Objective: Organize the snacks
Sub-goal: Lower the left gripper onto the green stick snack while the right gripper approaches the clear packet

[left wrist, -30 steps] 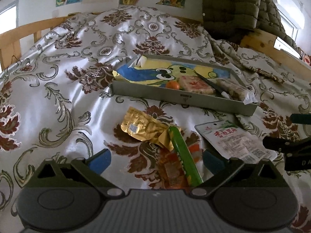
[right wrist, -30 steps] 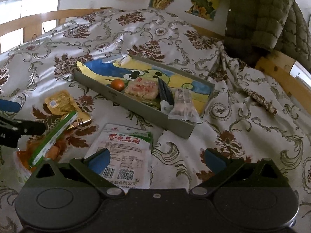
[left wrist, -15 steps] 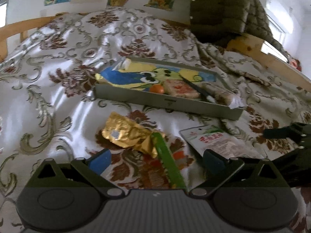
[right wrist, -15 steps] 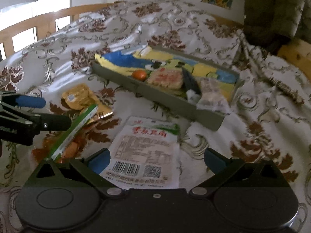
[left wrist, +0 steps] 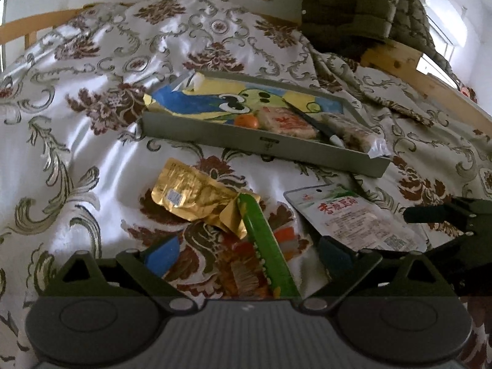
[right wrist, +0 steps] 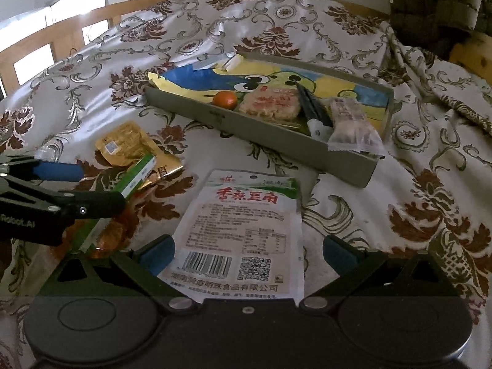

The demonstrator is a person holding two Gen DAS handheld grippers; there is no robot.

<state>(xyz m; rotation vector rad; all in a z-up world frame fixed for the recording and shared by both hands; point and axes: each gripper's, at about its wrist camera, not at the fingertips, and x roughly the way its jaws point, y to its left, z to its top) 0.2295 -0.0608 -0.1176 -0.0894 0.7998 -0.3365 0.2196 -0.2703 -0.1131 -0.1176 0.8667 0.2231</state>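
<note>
A grey tray (left wrist: 261,144) (right wrist: 276,141) lies on the bed, lined with a cartoon sheet and holding an orange fruit (right wrist: 225,99), a square pink-wrapped cake (right wrist: 270,103), a dark stick and a clear-wrapped snack (right wrist: 350,121). In front of it lie a gold foil packet (left wrist: 190,192) (right wrist: 126,144), a green-topped clear pack of orange snacks (left wrist: 267,252) (right wrist: 135,178) and a white pouch with red characters (left wrist: 350,215) (right wrist: 240,230). My left gripper (left wrist: 246,255) is open, straddling the green-topped pack. My right gripper (right wrist: 246,253) is open around the white pouch's near end.
The bed has a white floral cover (left wrist: 92,123) with folds to the right. A wooden bed rail (left wrist: 430,83) (right wrist: 61,27) runs behind. A dark green quilted jacket (left wrist: 353,9) hangs at the back right, below posters on the wall.
Both grippers moved forward and lower over the cover. The white pouch now lies between my right fingers, and the green-topped pack sits between my left fingers. Nothing has been lifted.
</note>
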